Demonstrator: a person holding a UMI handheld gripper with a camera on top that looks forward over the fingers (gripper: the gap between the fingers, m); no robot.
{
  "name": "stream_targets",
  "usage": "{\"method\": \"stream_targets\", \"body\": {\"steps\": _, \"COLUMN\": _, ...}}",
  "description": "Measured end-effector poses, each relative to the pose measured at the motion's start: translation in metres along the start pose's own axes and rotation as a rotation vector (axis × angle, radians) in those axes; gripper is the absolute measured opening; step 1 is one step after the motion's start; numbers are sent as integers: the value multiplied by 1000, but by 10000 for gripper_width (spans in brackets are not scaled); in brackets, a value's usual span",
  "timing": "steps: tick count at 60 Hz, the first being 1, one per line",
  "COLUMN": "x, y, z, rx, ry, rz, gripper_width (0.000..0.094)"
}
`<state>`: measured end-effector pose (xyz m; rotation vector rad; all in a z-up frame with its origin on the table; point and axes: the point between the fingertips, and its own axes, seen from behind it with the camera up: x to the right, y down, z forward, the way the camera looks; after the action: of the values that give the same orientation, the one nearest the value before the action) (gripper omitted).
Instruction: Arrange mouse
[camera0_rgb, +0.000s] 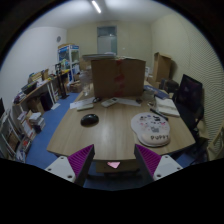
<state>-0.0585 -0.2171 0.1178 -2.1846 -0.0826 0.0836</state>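
Observation:
A black mouse lies on the wooden table, left of the middle and well beyond my fingers. A white patterned mouse pad lies on the table's right side. My gripper is open and empty above the table's near edge, its purple pads spread wide apart, nothing between them.
A large cardboard box stands at the table's far end, with papers in front of it. A black monitor stands at the right edge, a notebook beside it. Shelves and clutter line the left wall.

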Motion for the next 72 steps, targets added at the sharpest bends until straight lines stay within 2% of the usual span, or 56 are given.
{"method": "stream_targets", "body": {"steps": 11, "x": -37, "y": -9, "z": 39, "rx": 10, "ry": -99, "rz": 7, "gripper_width": 825}}
{"method": "stream_targets", "body": {"steps": 21, "x": -106, "y": -11, "z": 129, "rx": 2, "ry": -186, "rz": -11, "gripper_width": 822}}
{"method": "stream_targets", "body": {"steps": 29, "x": -130, "y": -19, "z": 198, "rx": -18, "ry": -173, "rz": -16, "gripper_width": 811}}
{"method": "stream_targets", "body": {"steps": 38, "x": -145, "y": -17, "z": 250, "rx": -85, "ry": -148, "rz": 16, "gripper_width": 819}}
{"method": "stream_targets", "body": {"steps": 39, "x": -145, "y": -18, "z": 253, "rx": -83, "ry": -141, "rz": 10, "gripper_width": 884}}
{"method": "stream_targets", "body": {"steps": 40, "x": -145, "y": -23, "z": 257, "rx": -66, "ry": -135, "rz": 1, "gripper_width": 822}}
{"method": "stream_targets", "body": {"steps": 41, "x": -146, "y": -24, "z": 261, "rx": -66, "ry": -133, "rz": -10, "gripper_width": 819}}
{"method": "stream_targets", "body": {"steps": 53, "x": -146, "y": -46, "z": 303, "rx": -52, "ry": -57, "rz": -50, "gripper_width": 818}}
{"method": "stream_targets", "body": {"steps": 63, "x": -155, "y": -70, "z": 332, "rx": -43, "ry": -48, "rz": -49, "gripper_width": 827}}
{"method": "stream_targets", "body": {"steps": 66, "x": -154, "y": -75, "z": 342, "rx": -40, "ry": -39, "rz": -42, "gripper_width": 802}}
{"method": "stream_targets", "body": {"steps": 70, "x": -155, "y": -78, "z": 348, "rx": -30, "ry": -36, "rz": -39, "gripper_width": 616}}
{"method": "stream_targets", "body": {"steps": 72, "x": -155, "y": -79, "z": 348, "rx": -26, "ry": -36, "rz": -33, "gripper_width": 597}}
